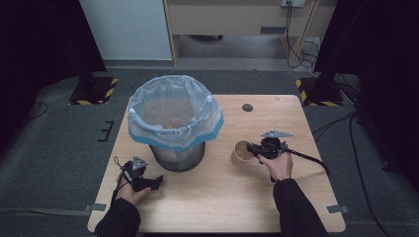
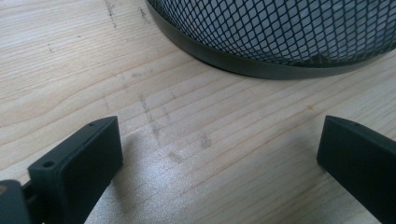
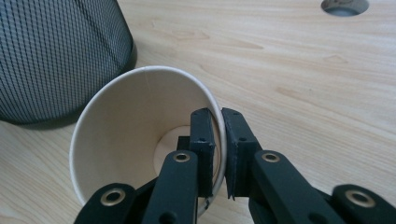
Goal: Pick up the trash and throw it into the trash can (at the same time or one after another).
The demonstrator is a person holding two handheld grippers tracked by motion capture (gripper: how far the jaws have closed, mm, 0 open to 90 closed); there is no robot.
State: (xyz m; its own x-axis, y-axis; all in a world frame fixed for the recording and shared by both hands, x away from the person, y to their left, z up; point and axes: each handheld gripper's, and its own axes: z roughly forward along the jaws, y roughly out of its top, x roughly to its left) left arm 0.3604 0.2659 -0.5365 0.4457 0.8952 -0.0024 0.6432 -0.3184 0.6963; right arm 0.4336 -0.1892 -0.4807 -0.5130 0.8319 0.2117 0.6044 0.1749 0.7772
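The wire-mesh bin (image 1: 176,148), lined with a pale blue bag, is taken as the landmark on the wooden table (image 1: 217,207). To its left and nearer the person, the left gripper (image 1: 157,180) is held low over the table with its jaws spread wide and nothing between them. To the right of the bin, just beside it, a paper cup (image 1: 241,150) is tipped on its side. Its rim is pinched by the right gripper (image 3: 217,149), one jaw inside the cup and one outside.
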